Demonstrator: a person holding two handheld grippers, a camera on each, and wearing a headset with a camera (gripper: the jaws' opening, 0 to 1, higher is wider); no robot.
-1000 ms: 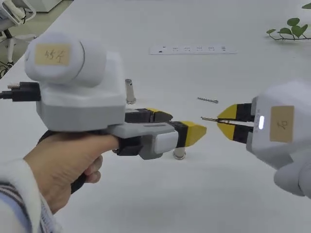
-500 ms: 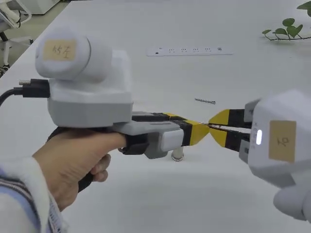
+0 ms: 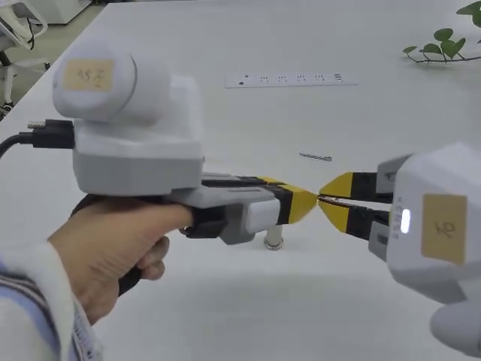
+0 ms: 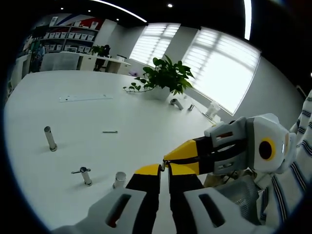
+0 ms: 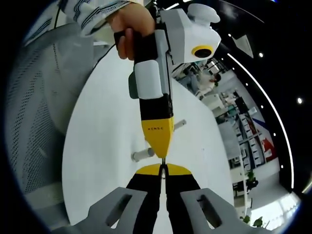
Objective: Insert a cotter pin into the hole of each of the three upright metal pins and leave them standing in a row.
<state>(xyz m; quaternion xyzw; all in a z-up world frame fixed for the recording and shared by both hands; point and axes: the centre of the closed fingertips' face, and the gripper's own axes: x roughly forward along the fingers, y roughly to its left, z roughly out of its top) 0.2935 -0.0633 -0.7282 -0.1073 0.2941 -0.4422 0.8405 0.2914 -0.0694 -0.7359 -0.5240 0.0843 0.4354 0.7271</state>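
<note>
Head view sat high and close, looking forward and down across the white table (image 3: 225, 316). Cameras on the left gripper (image 3: 310, 201) and right gripper (image 3: 325, 201) faced each other, nose to nose; all three views shared where the jaws met.

Left hand (image 3: 113, 256), in a striped sleeve, grips the handle of the left gripper (image 3: 307, 203), held level and pointing right, jaws closed. The right gripper (image 3: 328, 204) points left, its jaws closed on a thin cotter pin (image 3: 328, 200). The two yellow tips meet nose to nose, almost touching.
</note>
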